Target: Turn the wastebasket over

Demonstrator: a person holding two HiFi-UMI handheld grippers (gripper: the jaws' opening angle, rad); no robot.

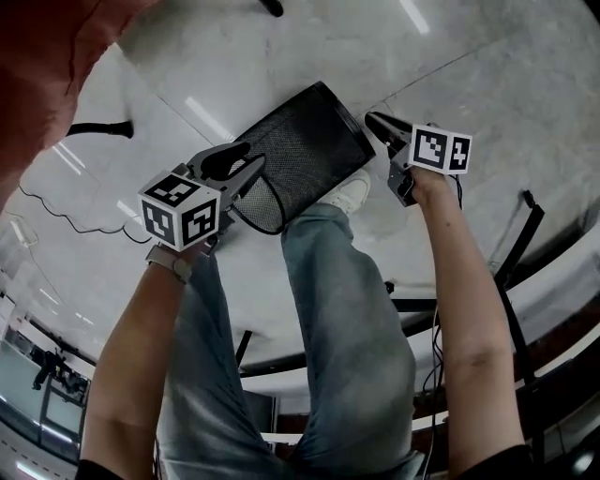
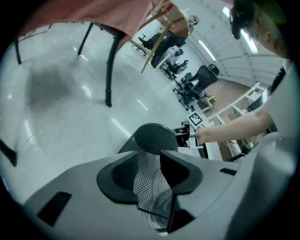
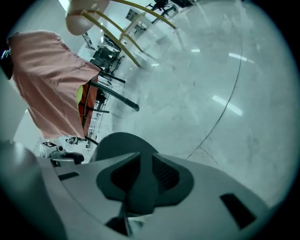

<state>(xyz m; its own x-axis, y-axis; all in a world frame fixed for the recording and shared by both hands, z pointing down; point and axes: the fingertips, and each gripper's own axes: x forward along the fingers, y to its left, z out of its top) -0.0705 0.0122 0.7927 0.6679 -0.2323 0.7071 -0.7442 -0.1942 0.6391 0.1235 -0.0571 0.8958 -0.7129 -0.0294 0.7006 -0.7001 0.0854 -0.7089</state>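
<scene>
A black mesh wastebasket (image 1: 305,141) is tilted on its side over the pale floor, held between both grippers. My left gripper (image 1: 251,169) is shut on the mesh wall at the basket's lower left end, and mesh (image 2: 149,180) fills the gap between its jaws. My right gripper (image 1: 375,122) is shut on the dark band at the basket's upper right end. In the right gripper view the basket (image 3: 117,143) shows as a dark rounded shape pinched between the jaws. From the left gripper view the wastebasket's (image 2: 152,138) far round end and the right gripper's marker cube (image 2: 196,119) are visible.
The person's jeans leg (image 1: 328,309) and a white shoe (image 1: 352,192) lie just below the basket. A table draped in a reddish cloth (image 2: 93,11) with black legs (image 2: 108,70) stands beyond. A wooden chair (image 3: 126,23) and office chairs sit farther off. Black cables (image 1: 525,234) hang at right.
</scene>
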